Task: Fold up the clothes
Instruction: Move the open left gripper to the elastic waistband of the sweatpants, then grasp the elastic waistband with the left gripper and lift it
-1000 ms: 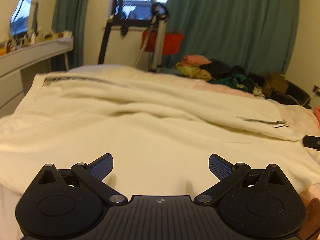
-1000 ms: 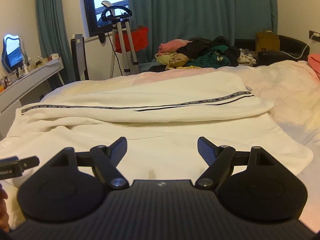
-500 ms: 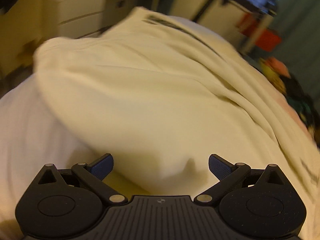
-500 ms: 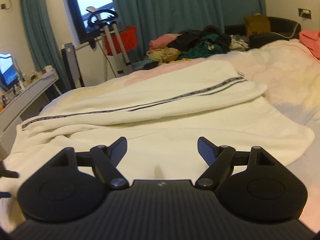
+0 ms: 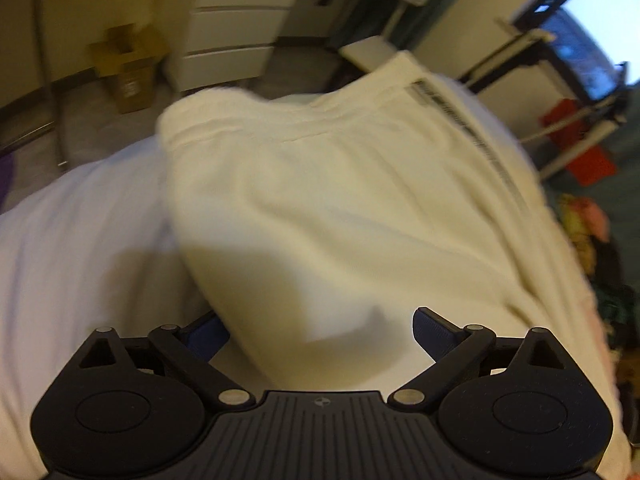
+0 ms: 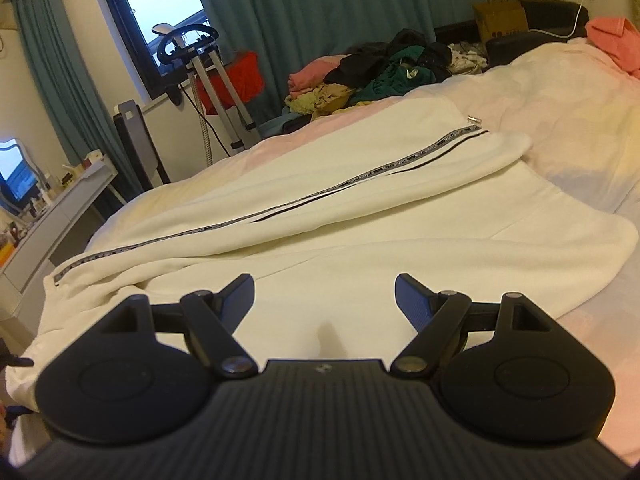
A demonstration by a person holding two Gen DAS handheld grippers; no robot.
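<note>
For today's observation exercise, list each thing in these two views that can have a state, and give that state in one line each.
Cream garment: spread on the bed, partly folded over, zipper closed.
Left hand-held gripper: open, garment's edge between its fingers, not pinched.
Right hand-held gripper: open, holding nothing.
Clothes pile: unfolded, heaped.
Curtains: partly drawn.
Drawers: shut.

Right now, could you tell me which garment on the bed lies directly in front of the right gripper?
The cream jacket with the dark printed stripe, spread before the right gripper; the other clothes are heaped far behind it.

My left gripper tilts steeply downward, jaws spread wide. My right gripper angles down, jaws likewise apart.
</note>
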